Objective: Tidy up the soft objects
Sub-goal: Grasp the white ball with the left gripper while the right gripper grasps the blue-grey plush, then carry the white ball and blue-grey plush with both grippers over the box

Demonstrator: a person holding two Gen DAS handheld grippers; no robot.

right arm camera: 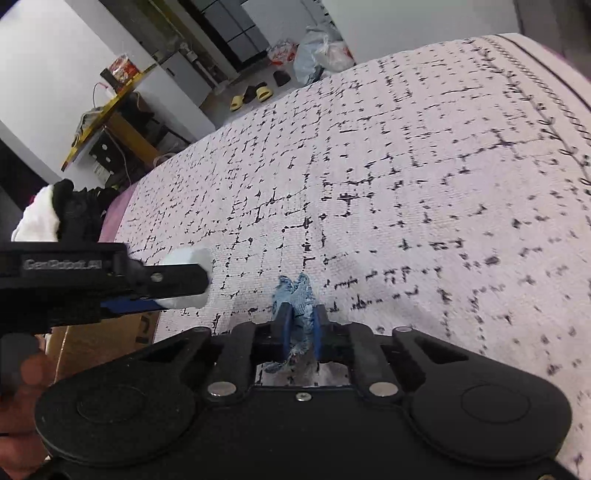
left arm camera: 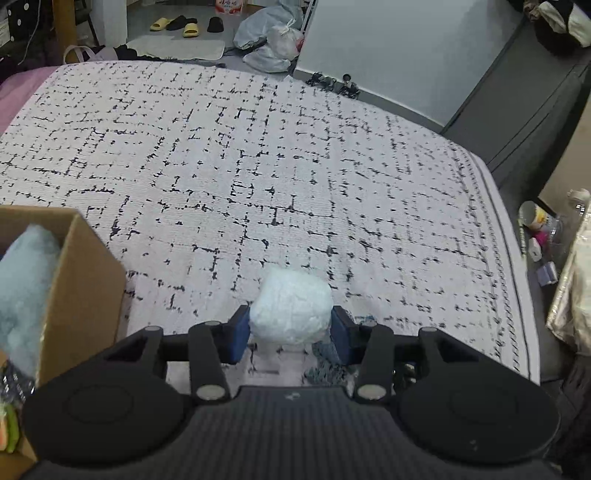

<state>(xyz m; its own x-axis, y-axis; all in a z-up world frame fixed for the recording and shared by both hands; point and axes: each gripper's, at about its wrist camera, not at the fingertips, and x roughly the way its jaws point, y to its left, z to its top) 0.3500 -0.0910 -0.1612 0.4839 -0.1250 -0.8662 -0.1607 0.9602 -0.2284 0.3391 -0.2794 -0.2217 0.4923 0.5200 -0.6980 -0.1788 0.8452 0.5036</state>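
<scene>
While the left tool (left arm camera: pixel 291 325) clamps a pale white wad (left arm camera: pixel 291 306) just above the bed (left arm camera: pixel 258 166), the right tool (right arm camera: pixel 300 325) is pinched tight on a frayed blue cloth (right arm camera: pixel 295 291). Cardboard box (left arm camera: pixel 85 280) w/ a light blue towel (left arm camera: pixel 26 277) sits at left; slippers (left arm camera: pixel 175 25) lie on the floor beyond.

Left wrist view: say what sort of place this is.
Probably a lived-in bedroom: a bed with a patterned bedspread, slippers on the floor, full plastic bags by the wall.

The cardboard box (left arm camera: pixel 85 280) is cut off at the left edge; beside it, the blue cloth (left arm camera: pixel 328 354) lies mostly hidden behind the left gripper (left arm camera: pixel 291 328).
</scene>
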